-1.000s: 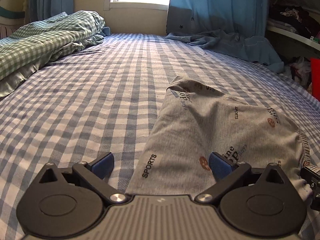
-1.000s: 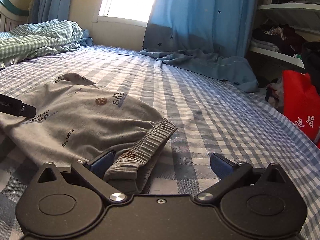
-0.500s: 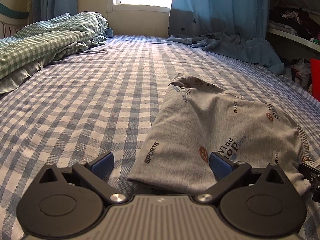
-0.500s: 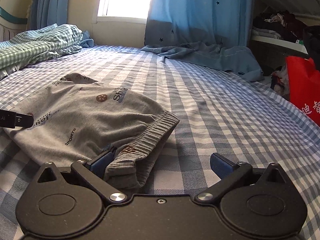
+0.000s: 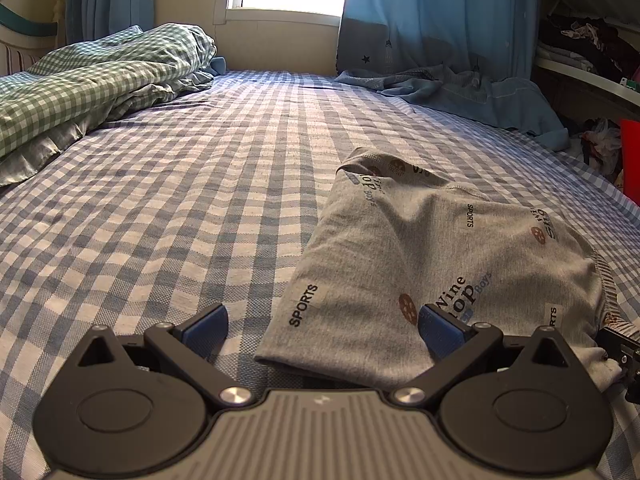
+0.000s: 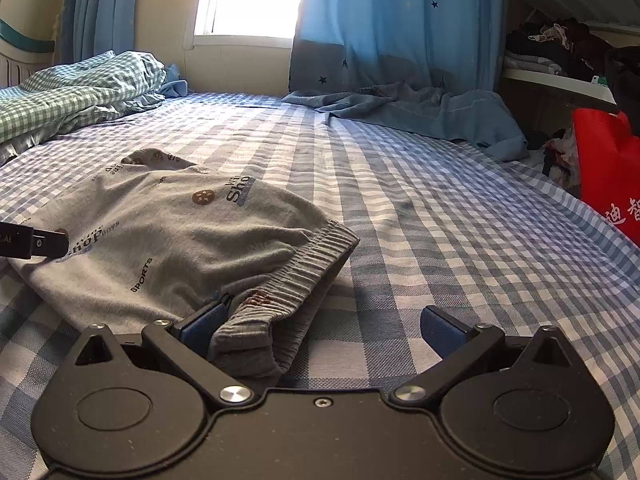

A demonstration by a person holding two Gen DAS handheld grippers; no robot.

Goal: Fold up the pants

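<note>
On the far left, one green checked quilt is bunched clear of the work area. Left gripper: fingers spread, straddling the near folded edge of the pants without pinching, probably having let go. One pair of grey printed pants lies folded on the bed, waistband to the right. Right gripper: fingers spread; the waistband corner rests against the left finger, unclamped. One blue curtain trails on the bed; one red bag stands far right.

The red bag is cut off by the right frame edge
</note>
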